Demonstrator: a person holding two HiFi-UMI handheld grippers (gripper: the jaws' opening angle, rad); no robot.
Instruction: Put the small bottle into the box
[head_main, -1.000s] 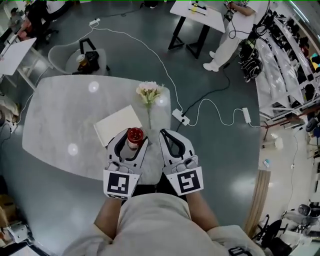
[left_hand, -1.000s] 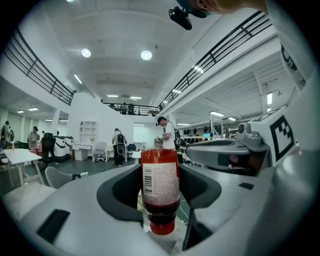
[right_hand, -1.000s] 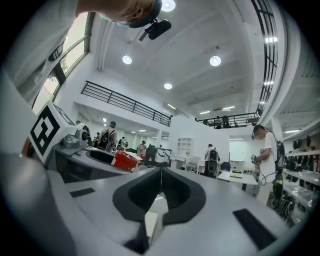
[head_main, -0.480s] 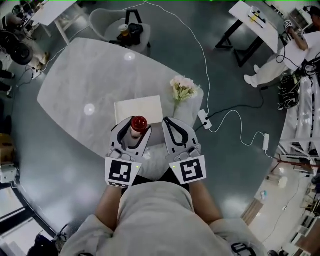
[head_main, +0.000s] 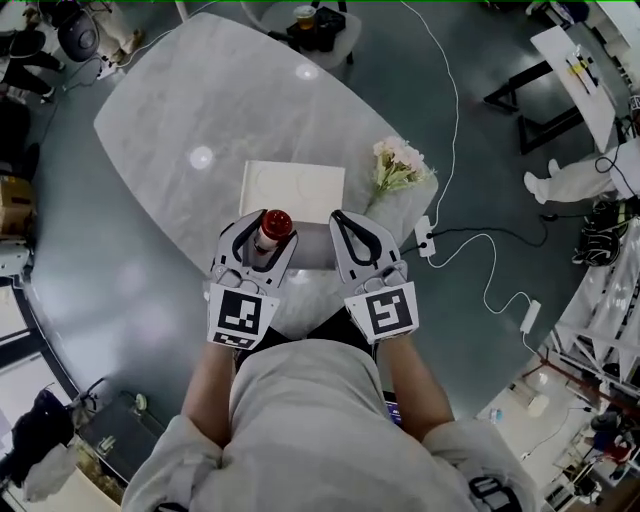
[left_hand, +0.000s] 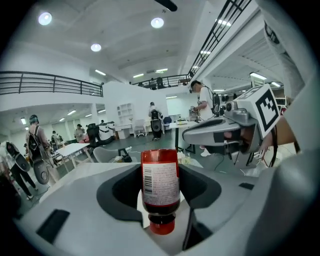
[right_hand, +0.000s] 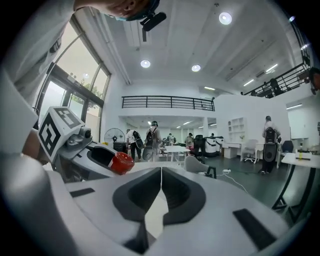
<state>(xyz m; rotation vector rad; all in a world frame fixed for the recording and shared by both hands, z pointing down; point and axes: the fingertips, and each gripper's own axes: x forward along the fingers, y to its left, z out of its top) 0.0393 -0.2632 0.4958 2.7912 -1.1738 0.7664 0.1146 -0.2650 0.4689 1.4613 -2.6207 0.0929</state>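
Box (head_main: 293, 186) lies partly hidden behind left tongs (head_main: 262, 238) pinching small bottle (head_main: 272, 226); right tongs (head_main: 349, 222) pressed together, empty.

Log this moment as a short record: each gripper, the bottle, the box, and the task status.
left gripper: shut on the small bottle
right gripper: jaws together, nothing between them, beside the left one
small bottle: red with a white label, at the box's near edge
box: white, lying on the table, next to the flowers
status: bottle not yet in the box
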